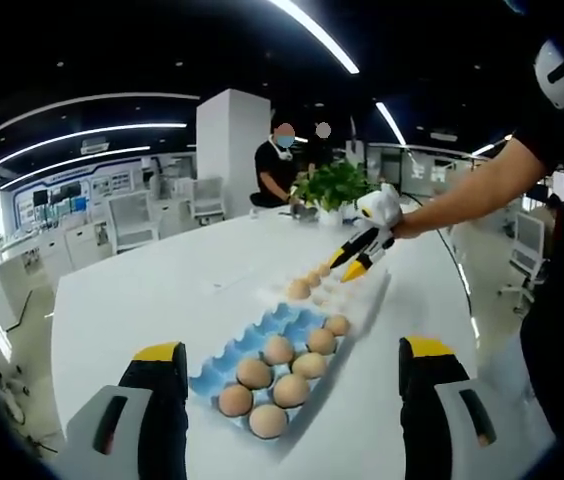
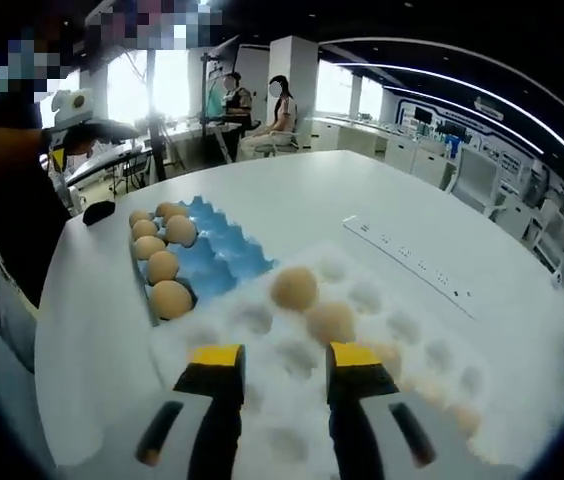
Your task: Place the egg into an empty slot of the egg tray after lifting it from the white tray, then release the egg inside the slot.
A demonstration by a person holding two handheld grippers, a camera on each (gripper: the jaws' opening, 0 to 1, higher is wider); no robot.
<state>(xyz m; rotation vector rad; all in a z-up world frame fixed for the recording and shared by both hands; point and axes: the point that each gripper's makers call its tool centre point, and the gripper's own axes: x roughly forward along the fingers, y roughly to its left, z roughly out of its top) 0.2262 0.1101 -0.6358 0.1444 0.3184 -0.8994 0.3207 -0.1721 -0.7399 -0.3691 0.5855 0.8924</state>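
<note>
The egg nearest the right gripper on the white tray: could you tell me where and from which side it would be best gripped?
Probably across the egg's widest middle, coming down from above. It sits in a dimple of the white tray with its rounded upper part exposed, and another egg lies close beside it, so a sideways approach looks crowded. The right gripper hovers open just short of it.

Left tool: black jaws, yellow tips, grey housings with red marks. Right tool: same black jaws, yellow tips. Person wears a black short-sleeved top
</note>
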